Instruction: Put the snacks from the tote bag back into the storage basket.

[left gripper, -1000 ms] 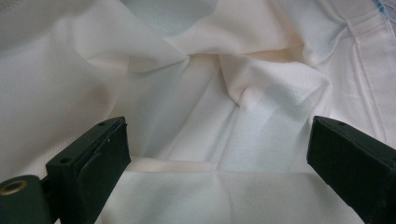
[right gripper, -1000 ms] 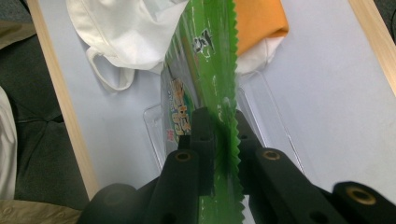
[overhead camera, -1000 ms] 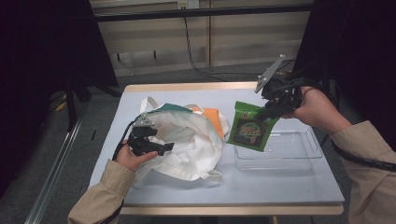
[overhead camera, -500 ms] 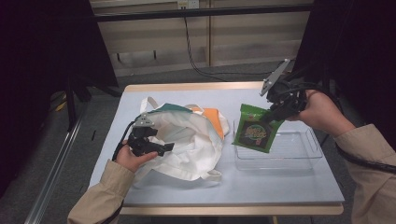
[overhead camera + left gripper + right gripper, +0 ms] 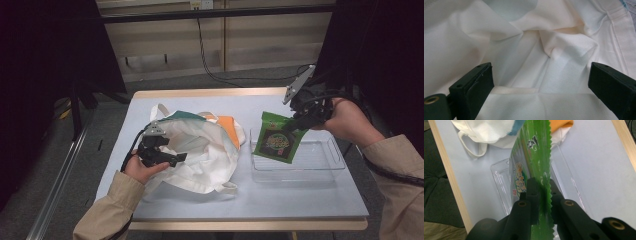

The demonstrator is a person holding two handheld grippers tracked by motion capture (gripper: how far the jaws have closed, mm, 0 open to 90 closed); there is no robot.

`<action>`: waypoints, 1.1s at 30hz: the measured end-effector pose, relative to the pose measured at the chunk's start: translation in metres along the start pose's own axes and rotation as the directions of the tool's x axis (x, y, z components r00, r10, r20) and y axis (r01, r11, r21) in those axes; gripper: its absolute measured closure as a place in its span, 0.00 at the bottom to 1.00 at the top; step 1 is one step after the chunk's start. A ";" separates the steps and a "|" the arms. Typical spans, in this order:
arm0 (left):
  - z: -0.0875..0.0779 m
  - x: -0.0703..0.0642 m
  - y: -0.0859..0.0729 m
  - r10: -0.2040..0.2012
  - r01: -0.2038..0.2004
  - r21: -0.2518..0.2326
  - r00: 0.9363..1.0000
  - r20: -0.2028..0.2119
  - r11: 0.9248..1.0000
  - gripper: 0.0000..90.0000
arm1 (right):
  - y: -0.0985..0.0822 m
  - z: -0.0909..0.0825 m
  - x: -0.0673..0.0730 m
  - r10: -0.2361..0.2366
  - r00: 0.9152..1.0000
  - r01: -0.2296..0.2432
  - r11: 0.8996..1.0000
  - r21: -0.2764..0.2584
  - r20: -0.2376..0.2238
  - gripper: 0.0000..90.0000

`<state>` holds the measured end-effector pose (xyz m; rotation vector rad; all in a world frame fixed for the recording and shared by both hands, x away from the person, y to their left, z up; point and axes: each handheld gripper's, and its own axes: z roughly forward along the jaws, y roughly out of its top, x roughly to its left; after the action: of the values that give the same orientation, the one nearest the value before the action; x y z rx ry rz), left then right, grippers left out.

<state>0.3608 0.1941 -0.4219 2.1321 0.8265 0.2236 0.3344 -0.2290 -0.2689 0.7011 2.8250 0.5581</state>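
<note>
A green snack packet (image 5: pixel 276 144) hangs by its serrated top edge over the left end of a clear plastic tray (image 5: pixel 320 161). My right gripper (image 5: pixel 296 125) is shut on that edge; in the right gripper view both pads (image 5: pixel 532 187) pinch the green packet (image 5: pixel 534 150) above the tray (image 5: pixel 499 176). A white tote bag (image 5: pixel 205 150) lies open on the table's left half. My left gripper (image 5: pixel 172 159) rests at the bag's mouth with its jaws wide apart. Its pads (image 5: pixel 477 82) stand open over the white fabric (image 5: pixel 531 50) without pinching it.
The table (image 5: pixel 200 100) has a pale blue top and a wooden rim. Something orange (image 5: pixel 231 125) and a teal patch (image 5: pixel 175 116) show at the bag's far side. A bag handle (image 5: pixel 467 143) loops toward the tray. Dark curtains flank both sides.
My right gripper has carried the green packet slightly to the right and lower, closer over the tray. The left gripper and the bag have stayed in place.
</note>
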 end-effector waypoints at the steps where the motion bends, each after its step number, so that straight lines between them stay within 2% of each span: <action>1: 0.000 0.000 0.000 0.001 -0.001 0.000 1.000 0.001 1.000 0.07 | -0.001 0.000 -0.001 -0.013 1.000 0.013 1.000 -0.003 0.003 0.93; 4: 0.001 0.000 0.000 -0.003 0.003 -0.005 1.000 -0.001 1.000 0.07 | -0.002 0.000 -0.001 0.005 1.000 -0.005 1.000 0.004 0.009 0.93; 5: 0.001 0.000 0.000 0.007 -0.007 -0.005 1.000 0.003 1.000 0.07 | -0.003 0.000 -0.002 -0.013 1.000 0.013 1.000 -0.002 0.009 0.93; 7: 0.001 0.000 0.001 -0.003 0.003 -0.007 1.000 0.006 1.000 0.07 | -0.003 0.000 -0.002 -0.002 1.000 0.002 1.000 0.003 0.013 0.93; 9: 0.001 -0.001 0.001 0.002 -0.002 -0.001 1.000 0.009 1.000 0.07 | -0.004 0.001 -0.004 -0.012 1.000 0.012 1.000 0.001 0.016 0.93; 12: 0.001 0.000 0.002 0.004 -0.004 -0.001 1.000 0.010 1.000 0.07 | -0.005 0.004 -0.005 -0.013 0.999 0.012 1.000 0.025 0.030 0.93; 15: 0.001 0.000 0.002 0.000 0.000 -0.008 1.000 0.001 1.000 0.07 | -0.008 0.008 -0.006 -0.018 1.000 0.018 0.999 0.035 0.024 0.93; 18: 0.002 0.000 0.002 -0.003 0.003 -0.010 1.000 0.010 1.000 0.07 | -0.009 0.013 -0.007 -0.033 0.999 0.032 0.999 0.035 0.026 0.93; 19: 0.003 -0.001 0.002 -0.006 0.006 -0.011 1.000 0.013 1.000 0.07 | -0.008 0.014 -0.006 -0.022 1.000 0.021 0.999 0.039 0.022 0.93; 25: 0.003 -0.001 0.003 -0.004 0.004 -0.009 1.000 0.013 1.000 0.07 | -0.009 0.020 -0.008 -0.047 0.998 0.045 0.998 0.037 0.042 0.93; 28: 0.002 0.000 0.003 0.001 -0.001 -0.009 1.000 0.011 1.000 0.07 | -0.008 0.026 -0.010 -0.057 0.997 0.055 0.998 0.043 0.044 0.93; 29: 0.002 -0.001 0.003 -0.003 0.003 -0.010 1.000 0.008 1.000 0.07 | -0.008 0.027 -0.010 -0.045 0.998 0.043 0.998 0.047 0.044 0.93; 33: 0.004 0.000 0.001 -0.004 0.004 0.000 1.000 0.013 1.000 0.07 | -0.007 0.035 -0.013 -0.068 0.997 0.066 0.996 0.051 0.038 0.93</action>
<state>0.3634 0.1914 -0.4231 2.1294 0.8234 0.2080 0.3517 -0.2298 -0.3021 0.6163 2.8228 0.4588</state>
